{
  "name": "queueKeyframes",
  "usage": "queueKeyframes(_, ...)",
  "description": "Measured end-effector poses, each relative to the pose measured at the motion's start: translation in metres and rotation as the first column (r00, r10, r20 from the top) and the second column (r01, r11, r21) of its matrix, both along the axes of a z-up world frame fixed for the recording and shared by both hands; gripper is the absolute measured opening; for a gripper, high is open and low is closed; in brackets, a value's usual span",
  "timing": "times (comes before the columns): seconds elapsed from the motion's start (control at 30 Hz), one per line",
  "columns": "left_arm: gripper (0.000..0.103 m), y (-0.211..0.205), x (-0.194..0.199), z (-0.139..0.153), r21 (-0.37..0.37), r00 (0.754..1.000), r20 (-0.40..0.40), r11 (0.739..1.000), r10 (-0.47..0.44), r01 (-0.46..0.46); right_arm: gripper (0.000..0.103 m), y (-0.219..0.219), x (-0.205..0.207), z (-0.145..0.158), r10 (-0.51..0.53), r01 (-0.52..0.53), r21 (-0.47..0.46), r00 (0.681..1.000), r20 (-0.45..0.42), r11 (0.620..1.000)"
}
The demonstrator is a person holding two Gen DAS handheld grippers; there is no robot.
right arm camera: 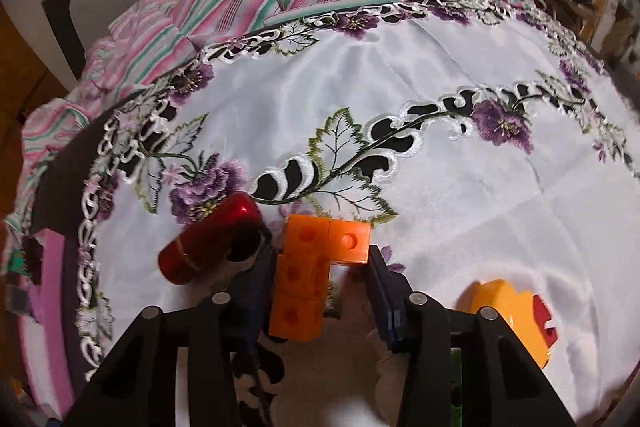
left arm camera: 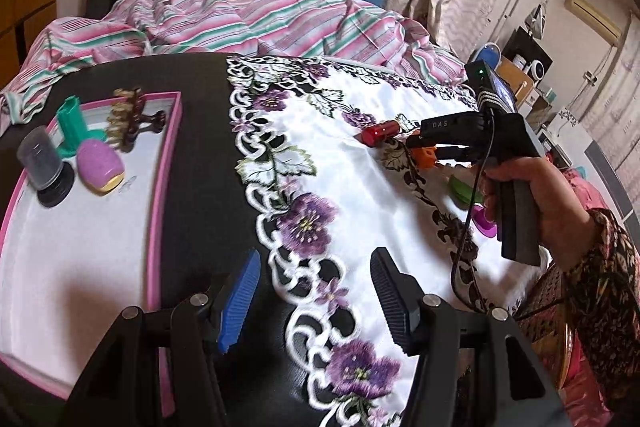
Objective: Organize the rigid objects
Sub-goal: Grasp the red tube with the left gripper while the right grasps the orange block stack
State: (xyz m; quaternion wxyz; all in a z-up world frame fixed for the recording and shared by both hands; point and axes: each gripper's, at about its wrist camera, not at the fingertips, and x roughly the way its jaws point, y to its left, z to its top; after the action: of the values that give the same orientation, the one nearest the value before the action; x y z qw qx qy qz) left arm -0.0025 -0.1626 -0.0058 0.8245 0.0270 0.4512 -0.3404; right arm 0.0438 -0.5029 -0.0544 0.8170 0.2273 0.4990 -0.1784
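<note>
An orange L-shaped block piece (right arm camera: pixel 310 275) lies on the white embroidered cloth (right arm camera: pixel 400 75) between the fingers of my right gripper (right arm camera: pixel 320 291). The jaws stand on either side of it, still apart from its right face. It also shows in the left wrist view (left arm camera: pixel 425 157). A red cylinder (right arm camera: pixel 210 241) lies just left of the left finger, touching it. My left gripper (left arm camera: pixel 316 303) is open and empty above the table edge. A pink-rimmed white tray (left arm camera: pixel 160 187) at the left holds a grey jar (left arm camera: pixel 40 159), a purple bottle (left arm camera: pixel 100 167), a teal piece (left arm camera: pixel 72 125) and a brown clip (left arm camera: pixel 128 125).
A yellow-orange toy with a red part (right arm camera: pixel 512 319) lies right of my right gripper. Green (left arm camera: pixel 460 187) and magenta (left arm camera: pixel 486 221) items lie behind the right hand. Striped bedding (left arm camera: pixel 260 23) is bunched at the table's far side.
</note>
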Motion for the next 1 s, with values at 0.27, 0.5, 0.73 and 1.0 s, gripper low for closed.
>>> queueKeyframes(0.27, 0.058, -0.046, 0.019, -0.002, 0.029, 0.998, 0.014, 0.998, -0.059, 0.058, 0.045, 0.0, -0.002, -0.001, -0.002, 0.002, 0.035, 1.0, 0.001, 0.999)
queueKeyframes(0.5, 0.058, -0.087, 0.04, -0.005, 0.047, 0.996, 0.013, 0.995, -0.085, 0.084, 0.045, -0.006, -0.005, 0.002, -0.034, 0.033, 0.05, 0.999, 0.014, 0.998)
queueKeyframes(0.73, 0.058, -0.143, 0.064, -0.013, 0.137, 0.985, 0.061, 0.979, -0.158, 0.149, 0.045, -0.014, -0.012, 0.002, -0.088, 0.084, 0.104, 0.996, 0.032, 0.991)
queueKeyframes(1.0, 0.058, -0.186, 0.092, -0.031, 0.196, 0.973, 0.051, 0.957, -0.226, 0.213, 0.045, -0.016, -0.014, 0.002, -0.112, 0.106, 0.128, 0.993, 0.039, 0.986)
